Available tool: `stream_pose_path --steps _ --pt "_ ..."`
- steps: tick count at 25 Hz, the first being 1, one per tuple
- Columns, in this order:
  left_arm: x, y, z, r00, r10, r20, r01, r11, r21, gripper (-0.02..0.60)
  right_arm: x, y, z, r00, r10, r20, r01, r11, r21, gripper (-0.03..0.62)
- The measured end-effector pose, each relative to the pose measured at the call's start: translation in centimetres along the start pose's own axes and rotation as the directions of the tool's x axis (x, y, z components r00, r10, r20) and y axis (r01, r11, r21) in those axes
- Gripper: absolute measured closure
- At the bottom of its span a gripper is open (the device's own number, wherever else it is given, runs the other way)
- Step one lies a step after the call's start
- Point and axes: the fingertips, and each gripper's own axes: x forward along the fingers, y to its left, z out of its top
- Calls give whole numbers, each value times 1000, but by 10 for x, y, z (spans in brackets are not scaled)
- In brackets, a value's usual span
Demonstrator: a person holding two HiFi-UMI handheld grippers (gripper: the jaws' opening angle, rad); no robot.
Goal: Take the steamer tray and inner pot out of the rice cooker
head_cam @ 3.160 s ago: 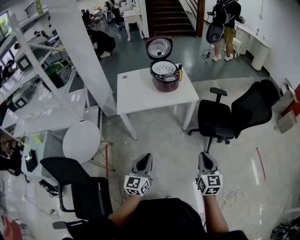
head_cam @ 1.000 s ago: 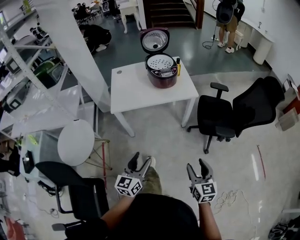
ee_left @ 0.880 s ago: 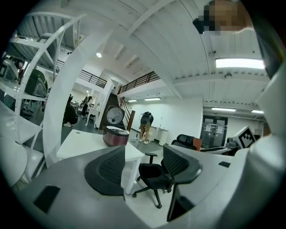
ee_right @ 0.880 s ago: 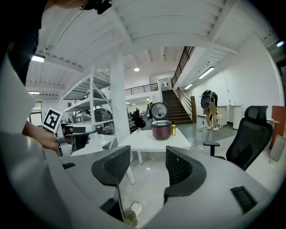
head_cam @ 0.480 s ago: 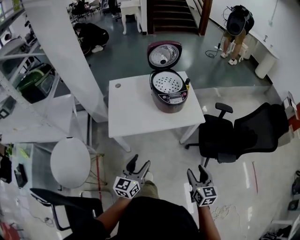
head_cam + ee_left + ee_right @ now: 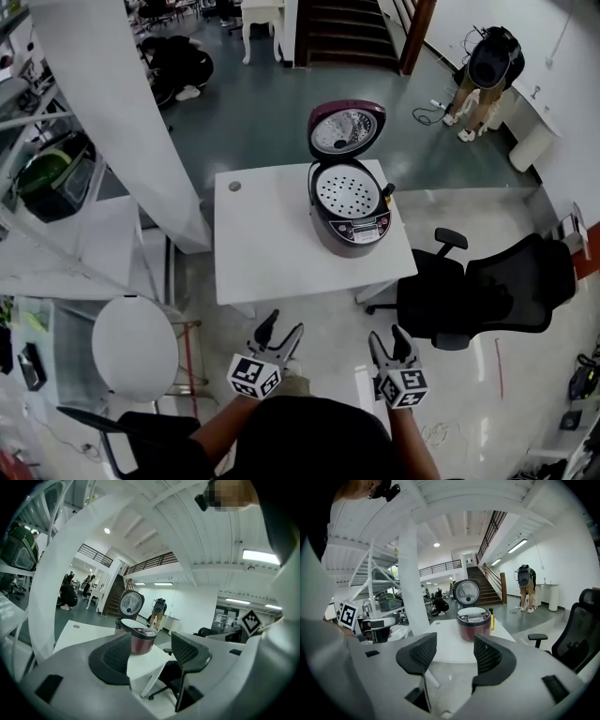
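Note:
A dark red rice cooker (image 6: 351, 225) stands on the right half of a white table (image 6: 262, 244), its lid (image 6: 346, 129) swung up at the back. A white perforated steamer tray (image 6: 348, 191) sits in its mouth and hides the inner pot. My left gripper (image 6: 279, 331) and right gripper (image 6: 389, 339) hover over the floor short of the table's near edge, both open and empty. Between the left gripper's (image 6: 150, 651) jaws the rice cooker (image 6: 140, 638) shows far off. In the right gripper view the rice cooker (image 6: 474, 623) stands beyond the right gripper (image 6: 454, 656).
A yellow bottle (image 6: 385, 194) stands right of the cooker. A black office chair (image 6: 478, 300) sits right of the table. A white column (image 6: 112, 122) and metal shelving rise at the left, with a round white stool (image 6: 134, 349) below. A person (image 6: 487, 70) stands far back right.
Both grippers have moved forward toward the table, and the cooker now lies nearer in the head view. The jaws, close together in the oldest frame, stand apart since a second ago.

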Motion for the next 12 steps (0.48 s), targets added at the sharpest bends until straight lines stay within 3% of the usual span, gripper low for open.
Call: stream_pose_path --steps 8,12 --pt "23 24 -4 1000 -13 -24 12 999 -42 336 50 12 16 1000 18 -22 -18 1000 -1 379" --pt "36 28 9 1000 27 10 -27 999 -19 336 77 15 29 998 64 -19 -64 998 -11 379"
